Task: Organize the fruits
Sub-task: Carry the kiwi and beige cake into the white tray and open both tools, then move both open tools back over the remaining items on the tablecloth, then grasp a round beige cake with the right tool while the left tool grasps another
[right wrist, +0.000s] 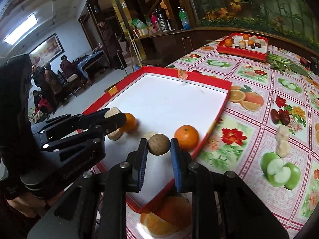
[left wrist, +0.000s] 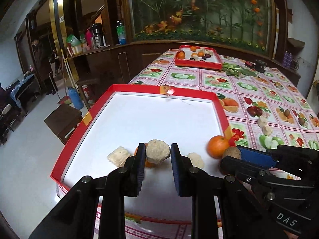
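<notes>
My left gripper (left wrist: 157,153) is shut on a pale beige faceted fruit piece (left wrist: 157,155), held low over the near end of the white-floored red tray (left wrist: 159,89). Just to its right, my right gripper (right wrist: 159,145) is shut on a brown round fruit (right wrist: 159,144), also over the tray's near end. The tray holds two oranges (right wrist: 187,136) (right wrist: 129,122) and several beige pieces (left wrist: 118,156) (left wrist: 196,159). The right wrist view shows the left gripper (right wrist: 113,119) at the left with its beige piece (right wrist: 112,112).
A second red tray (left wrist: 198,63) with oranges, pale pieces and dark fruits stands at the table's far end, green vegetables (left wrist: 235,69) beside it. Two pale fruit pieces (right wrist: 283,141) lie loose on the fruit-print tablecloth right of the near tray. People stand in the room at the left.
</notes>
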### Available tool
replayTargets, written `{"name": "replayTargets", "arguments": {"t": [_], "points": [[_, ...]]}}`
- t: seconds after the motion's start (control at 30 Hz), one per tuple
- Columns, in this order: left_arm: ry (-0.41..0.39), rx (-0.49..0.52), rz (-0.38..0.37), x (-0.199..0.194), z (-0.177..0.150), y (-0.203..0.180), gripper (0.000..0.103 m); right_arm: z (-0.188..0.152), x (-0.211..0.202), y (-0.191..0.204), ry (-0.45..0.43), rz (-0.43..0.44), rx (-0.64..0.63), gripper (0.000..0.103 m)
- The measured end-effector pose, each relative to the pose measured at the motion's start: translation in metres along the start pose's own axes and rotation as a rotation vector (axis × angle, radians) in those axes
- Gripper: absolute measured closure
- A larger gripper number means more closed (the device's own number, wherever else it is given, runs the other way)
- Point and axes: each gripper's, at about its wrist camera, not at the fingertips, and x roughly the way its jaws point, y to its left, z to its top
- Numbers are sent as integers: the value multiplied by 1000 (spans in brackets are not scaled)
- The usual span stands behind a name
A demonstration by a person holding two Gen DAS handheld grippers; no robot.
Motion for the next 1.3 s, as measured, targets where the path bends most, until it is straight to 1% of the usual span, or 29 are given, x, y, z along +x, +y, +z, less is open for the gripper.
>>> {"name": "replayTargets", "arguments": {"t": [0.13,0.23,0.27,0.3,0.33,0.37,0.47,0.53,0.67,0.73,0.83,0.93,1.0,1.1,1.13,1.17,1.2,1.3], "points": [[12,-12,24,3,-2,6,78,0,7,6,23,2,-2,77],[30,-32,37,6,-3,11,76,0,6,5,30,9,6,68],[33,-36,41,7,-4,12,66,0,3,3,20,10,12,64],[35,-42,49,6,-4,12,52,0,-1,0,7,13,21,60],[30,-45,53,6,-4,12,47,0,-5,-4,-5,14,30,60],[20,-47,55,4,-3,11,45,-1,-9,-6,-14,11,36,59],[10,-31,36,0,0,4,45,-3,-20,-24,-36,-21,59,59],[3,-13,28,-2,2,-3,45,-6,-29,-42,-44,-58,83,59],[3,14,-5,-3,4,-16,45,-15,-43,-81,-49,-159,127,59],[4,28,-20,-4,5,-25,45,-17,-45,-105,-19,-227,162,59],[9,45,-56,-5,7,-36,45,-14,-44,-127,12,-273,195,59],[7,70,-82,-8,8,-48,45,-10,-38,-137,34,-313,182,59],[7,81,-95,-10,9,-54,45,-7,-32,-140,45,-317,188,59],[14,98,-113,-12,10,-62,45,-4,-18,-141,88,-347,185,60],[14,107,-116,-12,11,-65,45,-5,-16,-141,95,-355,181,61],[15,112,-119,-12,12,-67,45,-5,-15,-140,95,-362,170,75],[16,118,-123,-12,13,-69,45,-5,-15,-140,99,-361,164,74],[25,141,-140,-9,19,-82,45,-7,-24,-148,76,-374,186,74]]}}
